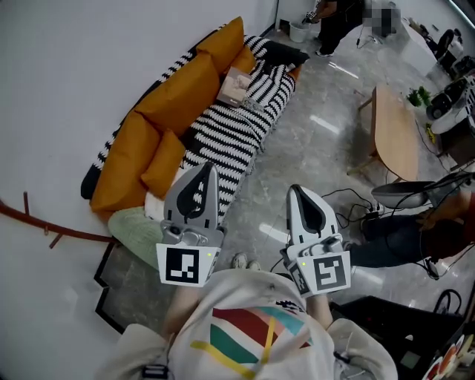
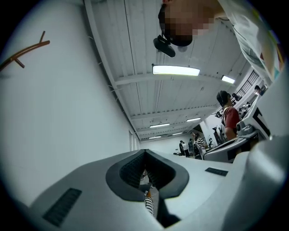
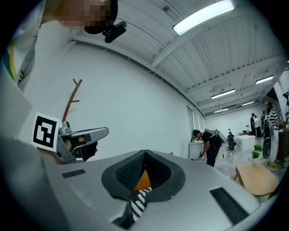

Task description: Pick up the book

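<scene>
A light-covered book lies on the far part of the sofa, on its black-and-white striped cover and beside the orange cushions. Both grippers are held close to the person's chest, well short of the book. The left gripper points toward the sofa with its jaws together and nothing between them. To its right, the right gripper hangs over the grey floor, also shut and empty. In the left gripper view the left gripper shows only a sliver of striped cover through its jaws. The right gripper frames orange cushion and stripes.
A pale green cushion lies at the sofa's near end, by a dark floor mat. A wooden table stands at the right, with a chair and cables near it. A person stands at the room's far end.
</scene>
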Tool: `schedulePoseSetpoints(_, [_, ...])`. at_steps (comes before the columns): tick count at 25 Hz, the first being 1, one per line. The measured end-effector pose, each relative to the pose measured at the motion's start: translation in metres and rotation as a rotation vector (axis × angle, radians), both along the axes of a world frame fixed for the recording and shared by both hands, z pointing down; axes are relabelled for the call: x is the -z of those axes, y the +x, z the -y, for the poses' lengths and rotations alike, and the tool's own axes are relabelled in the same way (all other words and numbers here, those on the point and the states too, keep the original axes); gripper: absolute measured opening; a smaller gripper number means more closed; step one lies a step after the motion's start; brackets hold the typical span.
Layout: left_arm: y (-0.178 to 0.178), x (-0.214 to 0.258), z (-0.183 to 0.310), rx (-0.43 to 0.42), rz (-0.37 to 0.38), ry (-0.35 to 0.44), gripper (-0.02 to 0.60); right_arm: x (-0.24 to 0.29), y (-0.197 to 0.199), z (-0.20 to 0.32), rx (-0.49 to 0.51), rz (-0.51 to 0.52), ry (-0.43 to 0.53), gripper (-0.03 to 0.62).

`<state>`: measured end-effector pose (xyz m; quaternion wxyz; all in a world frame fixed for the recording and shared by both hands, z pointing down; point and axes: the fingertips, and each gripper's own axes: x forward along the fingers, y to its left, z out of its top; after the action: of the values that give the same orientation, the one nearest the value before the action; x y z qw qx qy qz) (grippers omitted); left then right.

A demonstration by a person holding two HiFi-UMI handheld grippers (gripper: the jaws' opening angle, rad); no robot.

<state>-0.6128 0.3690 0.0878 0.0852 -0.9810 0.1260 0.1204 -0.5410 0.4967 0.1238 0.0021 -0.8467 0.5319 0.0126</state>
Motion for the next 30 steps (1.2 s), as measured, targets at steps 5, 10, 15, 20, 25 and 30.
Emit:
schedulePoseSetpoints(5, [-0.004, -0.005, 0.01, 0.002, -0.007, -0.002, 0.008, -0.002, -0.007, 0.007, -0.001, -0.011, 0.005, 0.014])
schedulePoseSetpoints(10, [0.002, -0.011, 0.014, -0.025, 0.006, -0.026, 0.008, -0.006, -0.002, 0.01, -0.01, -0.001, -0.003, 0.014])
schedulePoseSetpoints(15, [0.031, -0.015, 0.026, -0.038, 0.023, -0.018, 0.008, -0.002, 0.026, 0.027, 0.0, -0.002, 0.017, 0.014])
schedulePoseSetpoints(20, [0.078, -0.021, 0.04, -0.041, 0.023, -0.043, 0.008, -0.007, 0.068, 0.048, 0.02, -0.001, 0.006, 0.014])
schedulePoseSetpoints(25, [0.137, -0.015, 0.054, -0.042, 0.017, -0.032, 0.008, -0.007, 0.129, 0.06, 0.019, 0.017, 0.007, 0.014])
schedulePoseSetpoints(30, [0.195, -0.016, 0.066, -0.022, 0.019, -0.053, 0.008, -0.01, 0.195, 0.072, 0.031, 0.034, -0.008, 0.014])
